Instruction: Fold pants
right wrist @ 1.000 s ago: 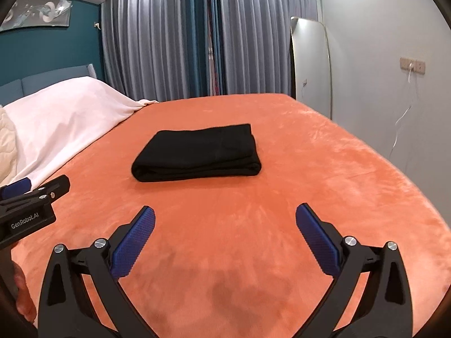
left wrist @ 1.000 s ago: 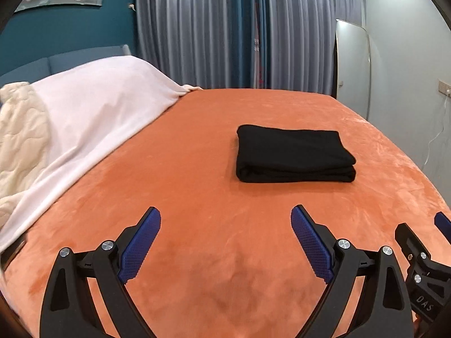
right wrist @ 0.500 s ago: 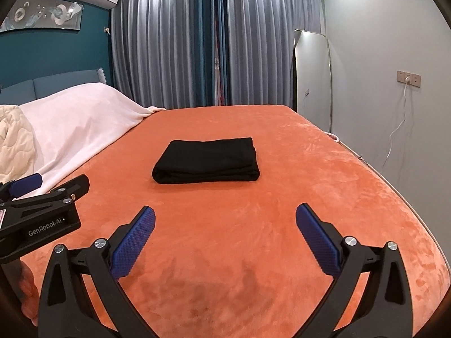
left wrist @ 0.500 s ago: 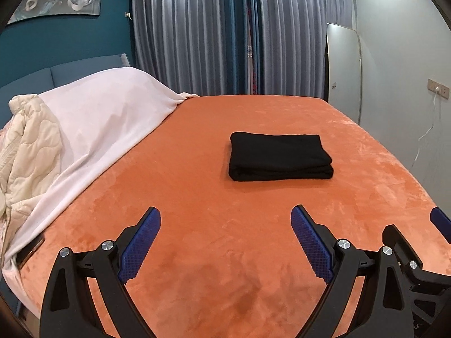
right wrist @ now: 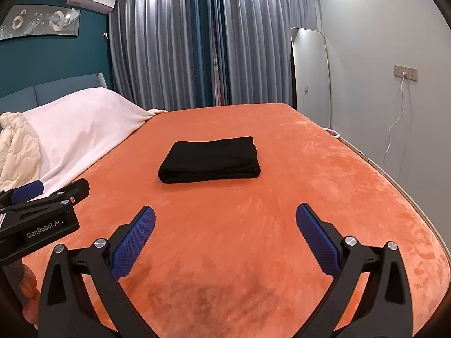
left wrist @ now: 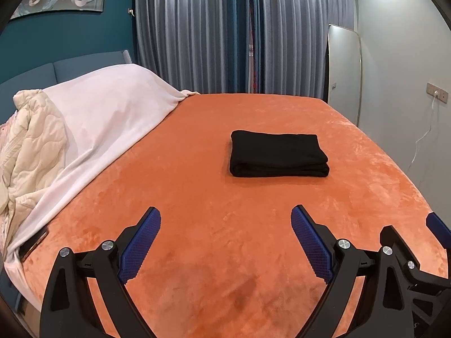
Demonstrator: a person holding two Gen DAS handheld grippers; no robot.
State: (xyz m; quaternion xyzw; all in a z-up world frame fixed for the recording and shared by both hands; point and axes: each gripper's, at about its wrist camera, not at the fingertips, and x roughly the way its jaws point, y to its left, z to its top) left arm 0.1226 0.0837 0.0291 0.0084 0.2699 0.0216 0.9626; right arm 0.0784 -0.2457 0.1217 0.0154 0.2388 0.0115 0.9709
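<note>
The black pants point(left wrist: 277, 153) lie folded into a neat rectangular stack in the middle of the orange bed cover point(left wrist: 197, 191); the right wrist view shows the pants point(right wrist: 211, 160) from a slightly different side. My left gripper point(left wrist: 225, 242) hangs open above the near part of the bed, well short of the stack, with nothing between its blue pads. Likewise my right gripper point(right wrist: 225, 239) is open and holds nothing, back from the pants. Each gripper shows at the edge of the other's view.
A white blanket point(left wrist: 104, 118) and a cream quilt point(left wrist: 25, 146) are heaped at the bed's left. Grey curtains point(left wrist: 239, 33) hang behind, a tall mirror point(left wrist: 344, 73) leans at the right wall, and a charger cable point(right wrist: 394, 129) drops from a socket.
Both grippers have drawn back and risen from the folded pants, which now look smaller and farther away. Both stayed open and the stack has not moved.
</note>
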